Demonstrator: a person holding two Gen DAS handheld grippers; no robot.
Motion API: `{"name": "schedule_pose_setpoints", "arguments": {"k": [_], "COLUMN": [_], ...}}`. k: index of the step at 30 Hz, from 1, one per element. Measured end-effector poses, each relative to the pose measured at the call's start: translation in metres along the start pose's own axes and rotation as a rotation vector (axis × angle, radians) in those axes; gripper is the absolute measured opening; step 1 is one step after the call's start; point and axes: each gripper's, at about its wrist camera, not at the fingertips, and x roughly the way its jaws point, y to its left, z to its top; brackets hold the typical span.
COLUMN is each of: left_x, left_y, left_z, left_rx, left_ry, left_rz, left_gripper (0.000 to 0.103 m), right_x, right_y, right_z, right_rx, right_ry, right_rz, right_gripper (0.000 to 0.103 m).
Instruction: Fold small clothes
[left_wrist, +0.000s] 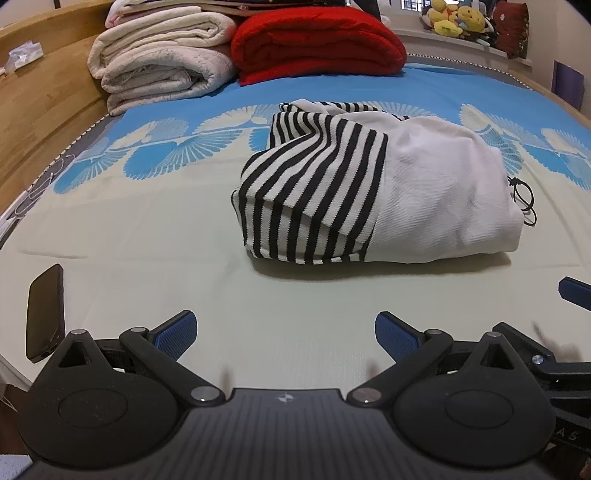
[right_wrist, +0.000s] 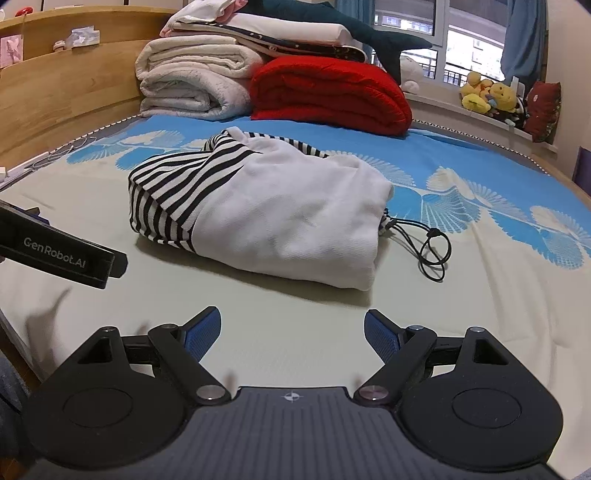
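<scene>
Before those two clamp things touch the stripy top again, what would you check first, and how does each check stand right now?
1. Left hand-held gripper open, nothing in it: ok.
2. Right hand-held gripper open, nothing in it: ok.
3. Top folded into a bundle on the sheet: ok.
4. Cord tucked in: not ok, it trails out at one side.
5. Bare sheet between both grippers and the top: ok.
6. Folds underneath lie even: cannot tell.
</scene>
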Motion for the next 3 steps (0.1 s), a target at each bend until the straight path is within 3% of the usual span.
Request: {"name": "schedule_pose_setpoints", "arguments": {"k": [3], "left_x": [-0.0005], "left_y": [-0.0015], "left_z": [-0.0004], "left_rx": [0.009], "left_ry": [-0.002], "left_rz": [-0.001], "left_gripper": [0.103], "right_x": [0.0005], "right_y": [0.0008], "right_z": [-0.0001], "right_rx": [0.0], "right_ry": [0.005], "right_rz": [0.015], "right_gripper": [0.088]}}
